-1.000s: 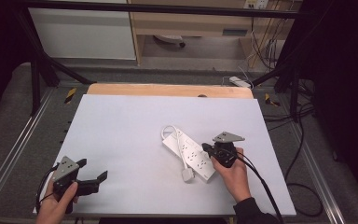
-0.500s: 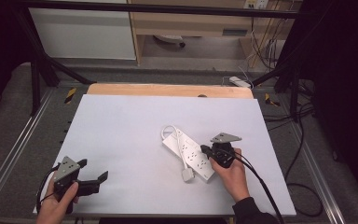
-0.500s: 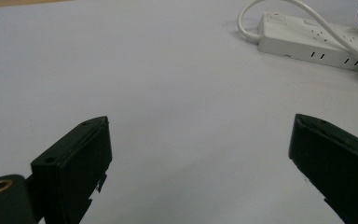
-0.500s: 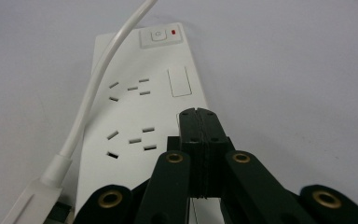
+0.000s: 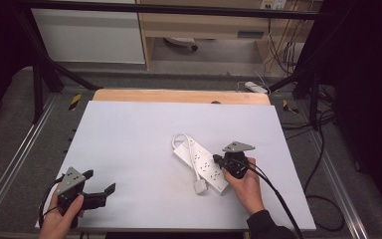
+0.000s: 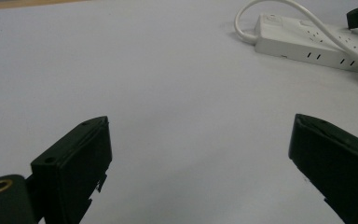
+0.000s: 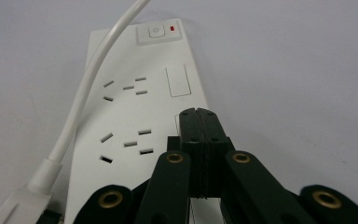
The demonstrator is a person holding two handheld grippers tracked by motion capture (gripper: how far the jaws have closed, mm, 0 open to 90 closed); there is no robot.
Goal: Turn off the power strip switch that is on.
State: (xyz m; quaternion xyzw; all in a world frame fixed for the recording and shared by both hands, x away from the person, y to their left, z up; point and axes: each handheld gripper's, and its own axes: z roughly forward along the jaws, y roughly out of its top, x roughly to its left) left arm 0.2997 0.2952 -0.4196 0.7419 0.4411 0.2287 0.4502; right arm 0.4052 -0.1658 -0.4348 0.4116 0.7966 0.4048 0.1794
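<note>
A white power strip (image 5: 201, 160) lies flat right of the table's middle, its white cable (image 5: 180, 139) looping off the far end and back over it to a plug (image 5: 199, 186). My right gripper (image 5: 218, 160) is shut with nothing between its jaws, the tips over the strip's right edge. In the right gripper view the closed tips (image 7: 198, 117) sit above the strip's top face (image 7: 135, 107), beside the sockets; I cannot tell if they touch. The switch (image 7: 156, 31) shows a red light. My left gripper (image 5: 102, 191) is open at the near left, empty, pointing toward the strip (image 6: 307, 44).
The white table top (image 5: 144, 129) ends in a wooden strip (image 5: 179, 95) at the far edge. Metal rails run along both sides. Cables and another white power strip (image 5: 255, 87) lie on the floor beyond the far right corner.
The right gripper has crept slightly left over the power strip. The left gripper and the strip have stayed in place.
</note>
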